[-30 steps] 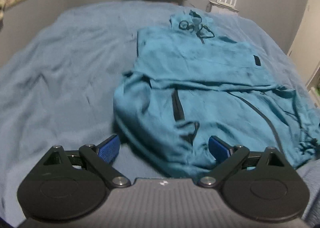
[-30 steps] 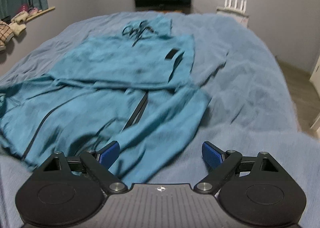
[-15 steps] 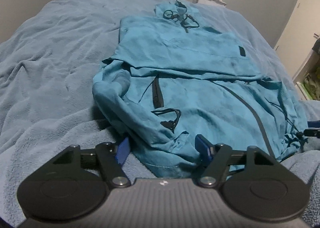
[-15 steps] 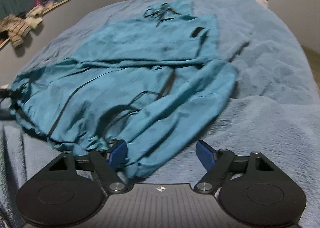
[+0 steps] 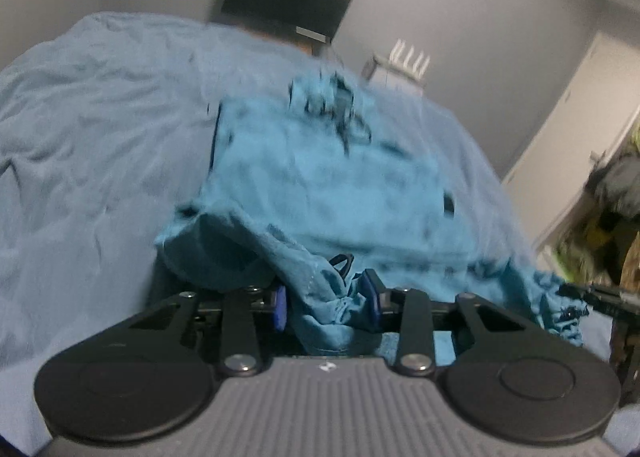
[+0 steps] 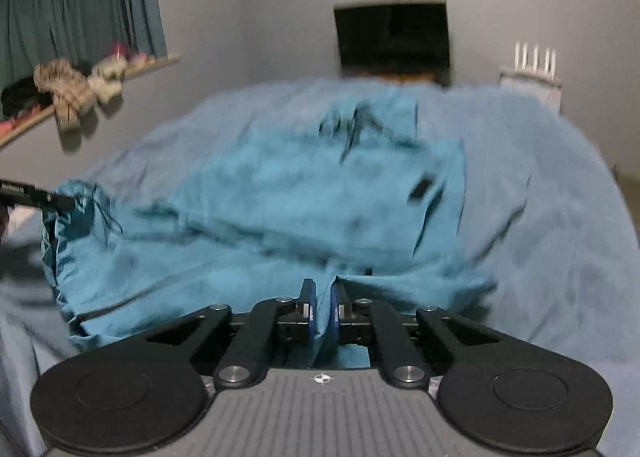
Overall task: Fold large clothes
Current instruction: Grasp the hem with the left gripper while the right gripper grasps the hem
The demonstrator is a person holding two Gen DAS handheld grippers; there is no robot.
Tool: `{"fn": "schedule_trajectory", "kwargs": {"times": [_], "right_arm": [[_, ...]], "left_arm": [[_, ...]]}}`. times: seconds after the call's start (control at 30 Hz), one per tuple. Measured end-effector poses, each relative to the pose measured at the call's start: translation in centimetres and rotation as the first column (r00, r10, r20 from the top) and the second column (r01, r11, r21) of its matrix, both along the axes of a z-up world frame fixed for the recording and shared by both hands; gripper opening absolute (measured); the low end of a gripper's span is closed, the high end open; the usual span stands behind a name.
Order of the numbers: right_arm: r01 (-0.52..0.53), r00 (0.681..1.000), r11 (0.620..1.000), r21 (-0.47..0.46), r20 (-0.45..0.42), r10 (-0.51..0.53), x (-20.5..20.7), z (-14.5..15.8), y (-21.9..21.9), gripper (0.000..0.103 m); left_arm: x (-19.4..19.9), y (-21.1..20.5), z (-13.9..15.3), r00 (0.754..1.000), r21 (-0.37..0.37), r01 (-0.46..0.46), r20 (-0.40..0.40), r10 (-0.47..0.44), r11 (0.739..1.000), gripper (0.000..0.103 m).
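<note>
Both grippers are now biting into the near hem of the teal jacket (image 5: 328,185), which a second ago was lying flat and untouched between wide-open jaws. In the left wrist view, the left gripper (image 5: 326,307) is closing on a bunched wad of fabric at the bottom centre of the frame; the cloth is filling the gap between the blue pads (image 5: 280,307), and the jaws are still some way apart because of the bulk. In the right wrist view, the right gripper (image 6: 322,315) is squeezed almost fully together, pinching a thin fold of hem between its pads. The jacket's lower edge is lifting off the bed (image 5: 92,129) and tenting up toward both cameras, while its hood end is staying flat toward the upper centre of the frame. With both near corners seized, the fold toward the hood is likely beginning.
</note>
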State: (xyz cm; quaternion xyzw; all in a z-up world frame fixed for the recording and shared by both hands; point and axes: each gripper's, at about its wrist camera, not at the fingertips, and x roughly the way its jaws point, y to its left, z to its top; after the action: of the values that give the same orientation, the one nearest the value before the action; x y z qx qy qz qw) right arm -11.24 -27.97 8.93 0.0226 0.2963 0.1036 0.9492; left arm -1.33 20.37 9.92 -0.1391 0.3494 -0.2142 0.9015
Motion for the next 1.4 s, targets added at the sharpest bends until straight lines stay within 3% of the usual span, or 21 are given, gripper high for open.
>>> {"fn": "schedule_trajectory", "kwargs": {"times": [0.2,0.43,0.57,0.67,0.73,0.87,0.97,1.03,1.13,1.33,1.37,1.4], "right_arm": [[0.083,0.988,0.996,0.041,0.128,-0.088,3.3,3.7,-2.2,0.005],[0.121,0.969,0.99,0.076,0.209,-0.135,8.7,5.7,-3.9,0.001],[0.071,0.984,0.993,0.098,0.159,-0.086,11.7,5.5,-4.8,0.002],[0.046,0.995,0.995,0.084,0.079,-0.052,12.3,4.3,-5.6,0.019],[-0.015,1.0,0.998,0.069,0.017,0.013,12.0,3.2,-6.1,0.04],[-0.123,0.991,0.99,0.069,-0.043,0.126,9.6,2.2,-7.3,0.05],[-0.152,0.988,0.978,0.141,0.0,0.154,7.3,3.0,-8.7,0.064],[-0.191,0.982,0.961,0.199,0.034,0.188,6.7,3.8,-9.6,0.079],[-0.3,0.954,0.929,0.218,0.07,0.291,5.9,5.0,-9.4,0.091],[-0.509,0.861,0.86,0.051,0.0,0.509,5.8,5.5,-5.9,0.088],[-0.512,0.859,0.859,-0.001,-0.019,0.512,5.7,5.5,-5.3,0.085],[-0.5,0.866,0.865,-0.046,-0.03,0.499,5.9,5.4,-4.8,0.069]], "left_arm": [[4.2,1.0,2.9,0.993,-0.132,-0.08,0.075,0.09,0.988,0.034],[10.0,-0.3,4.2,0.987,-0.148,-0.112,0.1,0.128,0.983,0.033],[12.2,-1.6,3.6,0.988,-0.128,-0.103,0.104,0.116,0.986,0.033],[12.7,-2.4,2.9,0.988,-0.106,-0.089,0.115,0.101,0.99,0.033],[12.8,-2.6,2.3,0.989,-0.102,-0.083,0.117,0.095,0.991,0.033],[14.2,-2.9,1.8,0.989,-0.079,-0.085,0.114,0.094,0.993,0.033],[15.3,-3.2,1.2,0.989,-0.07,-0.097,0.101,0.104,0.993,0.033],[15.8,-3.2,0.8,0.989,-0.07,-0.108,0.091,0.114,0.992,0.033],[16.3,-3.2,0.7,0.989,-0.073,-0.12,0.083,0.126,0.99,0.033],[16.6,-3.3,0.9,0.988,-0.062,-0.124,0.08,0.129,0.99,0.033],[16.6,-3.3,0.9,0.988,-0.061,-0.124,0.081,0.129,0.99,0.033],[16.6,-3.4,1.0,0.988,-0.058,-0.122,0.083,0.127,0.991,0.033]]}}
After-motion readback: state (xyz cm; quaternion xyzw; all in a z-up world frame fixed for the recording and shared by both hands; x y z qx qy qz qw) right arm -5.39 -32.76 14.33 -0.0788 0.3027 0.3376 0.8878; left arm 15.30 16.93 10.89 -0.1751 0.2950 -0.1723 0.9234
